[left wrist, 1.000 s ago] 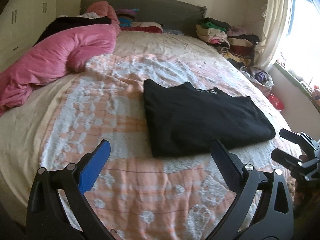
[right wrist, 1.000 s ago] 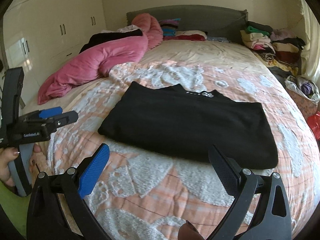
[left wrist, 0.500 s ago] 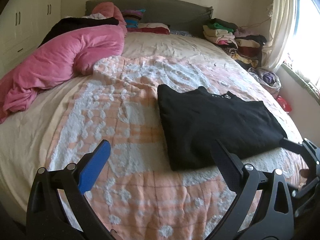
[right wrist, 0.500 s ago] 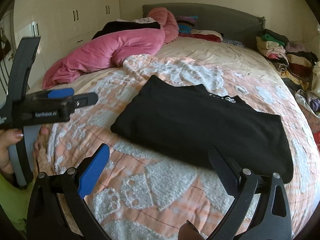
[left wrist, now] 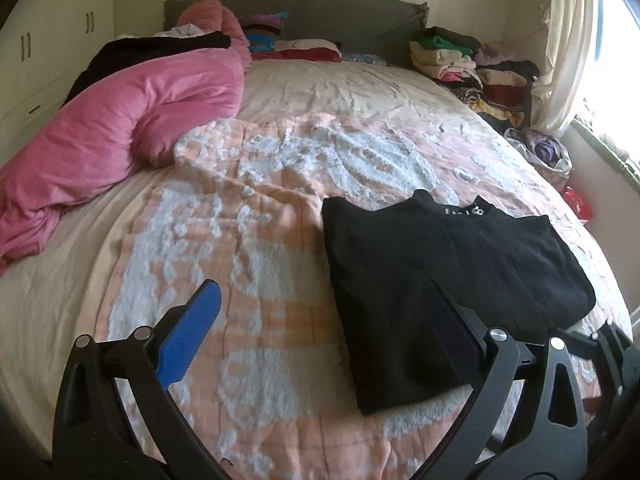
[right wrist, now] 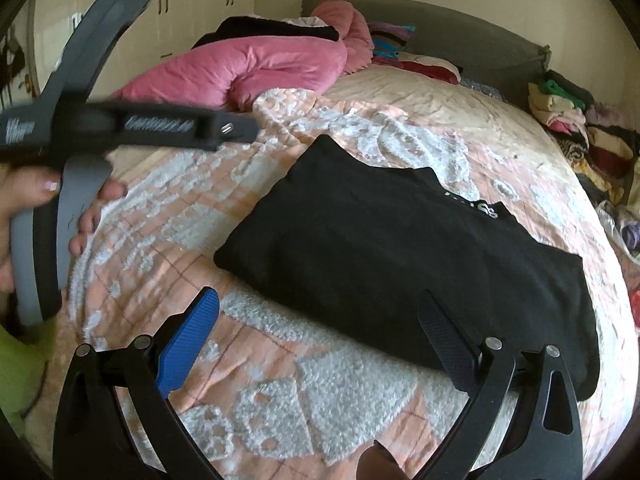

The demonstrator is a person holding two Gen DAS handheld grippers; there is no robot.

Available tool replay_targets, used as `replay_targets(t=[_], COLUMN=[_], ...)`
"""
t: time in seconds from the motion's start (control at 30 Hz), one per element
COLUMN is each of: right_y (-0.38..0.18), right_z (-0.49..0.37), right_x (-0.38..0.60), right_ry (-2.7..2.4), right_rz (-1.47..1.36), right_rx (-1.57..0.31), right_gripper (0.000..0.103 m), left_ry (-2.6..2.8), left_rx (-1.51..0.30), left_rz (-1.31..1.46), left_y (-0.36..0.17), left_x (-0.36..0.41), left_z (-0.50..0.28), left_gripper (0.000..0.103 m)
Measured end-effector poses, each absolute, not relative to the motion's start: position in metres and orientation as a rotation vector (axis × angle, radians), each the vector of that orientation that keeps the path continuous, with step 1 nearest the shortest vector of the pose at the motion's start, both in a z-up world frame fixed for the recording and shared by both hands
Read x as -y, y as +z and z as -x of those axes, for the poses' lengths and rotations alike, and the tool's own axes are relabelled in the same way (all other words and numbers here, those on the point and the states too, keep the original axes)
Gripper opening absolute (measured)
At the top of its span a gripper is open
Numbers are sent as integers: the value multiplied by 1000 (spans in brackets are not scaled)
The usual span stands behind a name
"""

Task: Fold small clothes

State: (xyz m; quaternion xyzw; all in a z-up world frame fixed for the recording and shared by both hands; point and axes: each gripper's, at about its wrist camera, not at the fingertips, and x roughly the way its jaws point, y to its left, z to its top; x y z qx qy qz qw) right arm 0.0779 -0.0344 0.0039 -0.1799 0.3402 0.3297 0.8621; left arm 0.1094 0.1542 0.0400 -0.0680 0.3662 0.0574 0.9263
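A black top (left wrist: 448,280) lies folded into a flat rectangle on the peach and white blanket (left wrist: 256,240), its collar with white lettering toward the headboard. In the right wrist view the same black top (right wrist: 400,264) fills the middle. My left gripper (left wrist: 324,316) is open over the blanket, its right finger above the top's near left corner, holding nothing. My right gripper (right wrist: 320,320) is open and empty, hovering over the top's near edge. The left gripper's body, held by a hand (right wrist: 36,208), shows blurred at the left of the right wrist view.
A pink duvet (left wrist: 112,132) is bunched along the bed's left side with dark clothes behind it. Stacks of folded clothes (left wrist: 472,64) sit at the far right by the grey headboard (left wrist: 312,8). A curtain (left wrist: 568,40) and window are on the right, white wardrobes (right wrist: 192,12) on the left.
Both grippers have moved left and closer to the bed, staying open. The left gripper now looms larger and higher at the left of the right wrist view. The top has not moved.
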Motion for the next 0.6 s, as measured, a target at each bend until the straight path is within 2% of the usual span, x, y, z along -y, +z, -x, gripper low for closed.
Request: replay_targets(t=[0.6], right_y=[-40], right_z=[-80], right_x=[-3], right_ry=[658], right_rz=[580], right_rx=[-708], right_gripper=[99], left_ry=[134], left_rx=[-796], left_rz=[79], left_y=[28], left_x=[-158], left_z=[-177], left_gripper=[94])
